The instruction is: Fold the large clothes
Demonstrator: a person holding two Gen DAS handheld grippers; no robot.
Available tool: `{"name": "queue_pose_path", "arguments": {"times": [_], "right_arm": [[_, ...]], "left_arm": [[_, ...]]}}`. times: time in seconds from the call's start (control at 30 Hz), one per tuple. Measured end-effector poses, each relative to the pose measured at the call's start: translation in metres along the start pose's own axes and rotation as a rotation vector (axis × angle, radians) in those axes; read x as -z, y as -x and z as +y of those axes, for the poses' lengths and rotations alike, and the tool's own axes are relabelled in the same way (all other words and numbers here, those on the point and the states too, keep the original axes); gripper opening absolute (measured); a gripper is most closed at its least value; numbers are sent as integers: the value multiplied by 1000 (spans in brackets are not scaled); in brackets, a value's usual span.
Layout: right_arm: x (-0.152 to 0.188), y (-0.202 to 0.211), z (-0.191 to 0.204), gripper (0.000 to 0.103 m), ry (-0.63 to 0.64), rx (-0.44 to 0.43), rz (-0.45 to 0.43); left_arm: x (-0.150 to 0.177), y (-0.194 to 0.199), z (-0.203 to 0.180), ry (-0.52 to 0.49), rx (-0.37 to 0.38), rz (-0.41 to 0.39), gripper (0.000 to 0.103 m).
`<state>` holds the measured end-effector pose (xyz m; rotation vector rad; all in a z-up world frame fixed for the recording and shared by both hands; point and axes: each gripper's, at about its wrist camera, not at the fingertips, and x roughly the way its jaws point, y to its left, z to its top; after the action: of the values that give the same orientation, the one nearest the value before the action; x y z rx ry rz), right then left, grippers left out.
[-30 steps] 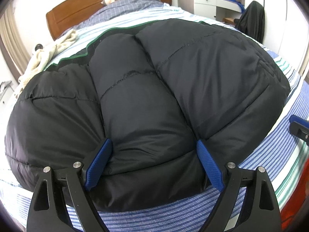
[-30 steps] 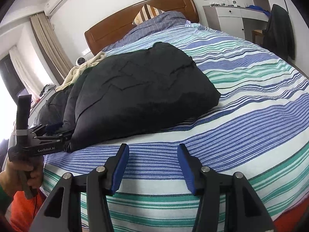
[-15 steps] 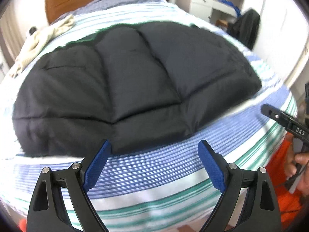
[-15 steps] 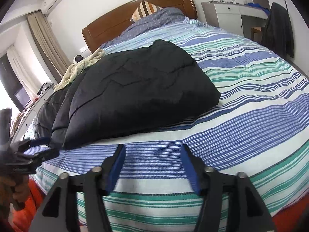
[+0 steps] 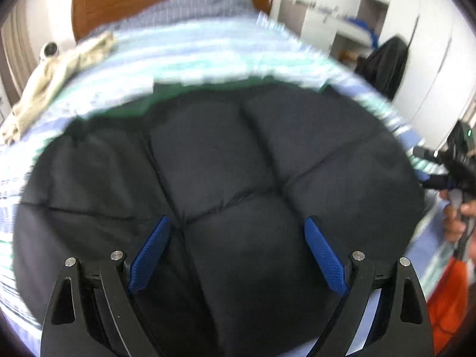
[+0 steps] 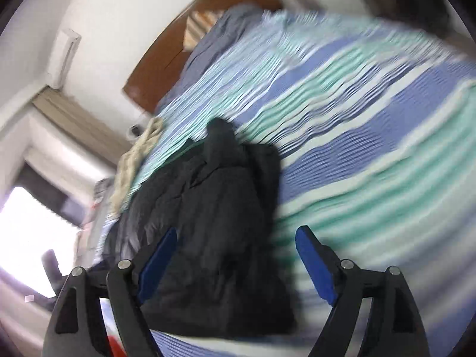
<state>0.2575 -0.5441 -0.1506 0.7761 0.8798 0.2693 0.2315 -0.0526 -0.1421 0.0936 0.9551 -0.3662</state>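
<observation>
Both the left gripper and right gripper, its jaws just widened, hang spread over the seemingly folded black puffer jacket on the striped bed.

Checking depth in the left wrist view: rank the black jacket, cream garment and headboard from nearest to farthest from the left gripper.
1. Black jacket, directly under the left gripper.
2. Cream garment, far left on the bed.
3. Headboard, at the bed's far end.

both wrist views look down bed toward headboard, close over black jacket.
</observation>
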Motion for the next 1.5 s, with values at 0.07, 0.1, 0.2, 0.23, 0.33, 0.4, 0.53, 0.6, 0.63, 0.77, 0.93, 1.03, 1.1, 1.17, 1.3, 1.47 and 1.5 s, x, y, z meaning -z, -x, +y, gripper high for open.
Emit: {"name": "queue_pose_path", "arguments": {"times": [0.07, 0.1, 0.2, 0.23, 0.33, 0.4, 0.53, 0.6, 0.63, 0.77, 0.93, 1.03, 1.1, 1.17, 1.3, 1.47, 1.5], "right_arm": [[3, -22, -9, 85, -15, 22, 45], [6, -27, -9, 85, -2, 20, 47], [6, -35, -5, 74, -31, -64, 80], [4, -39, -4, 42, -58, -111, 92], [13, -30, 16, 26, -30, -64, 13], [19, -16, 39, 22, -7, -68, -46], [28, 13, 110, 22, 168, -46, -141], [34, 22, 142, 22, 255, -30, -177], [42, 26, 167, 22, 327, -8, -202], [69, 24, 240, 22, 545, 62, -266], [107, 2, 308, 22, 796, 212, -297], [125, -3, 326, 22, 895, 200, -293], [142, -10, 342, 22, 998, 223, -298], [161, -15, 354, 22, 1089, 237, -298], [183, -24, 368, 22, 1186, 240, -301], [168, 0, 362, 54, 1074, 58, -209], [161, 13, 358, 60, 1024, -28, -175]], "left_arm": [[10, -12, 1, -2, -2, -17, 98], [12, -15, -2, -16, -14, -25, 100], [17, -16, -8, -32, -38, -26, 101], [16, -17, -8, -31, -38, -24, 102], [17, -12, -7, -29, -34, -17, 102], [11, -3, -6, -21, -68, 19, 97], [-24, 55, -8, 13, -97, -62, 86], [-56, 96, -18, -12, -9, -123, 92], [-71, 110, -25, -39, 46, -126, 96], [-115, 132, -69, -232, 198, -26, 97], [-143, 141, -106, -416, 53, 25, 101], [-145, 139, -108, -477, -56, 65, 101], [-142, 130, -101, -493, -96, 111, 101], [-134, 124, -96, -496, -153, 143, 101], [-135, 111, -70, -426, -200, 160, 54], [-141, 128, -23, -309, -28, 120, 31], [-141, 131, -13, -300, -5, 108, 31]]}}
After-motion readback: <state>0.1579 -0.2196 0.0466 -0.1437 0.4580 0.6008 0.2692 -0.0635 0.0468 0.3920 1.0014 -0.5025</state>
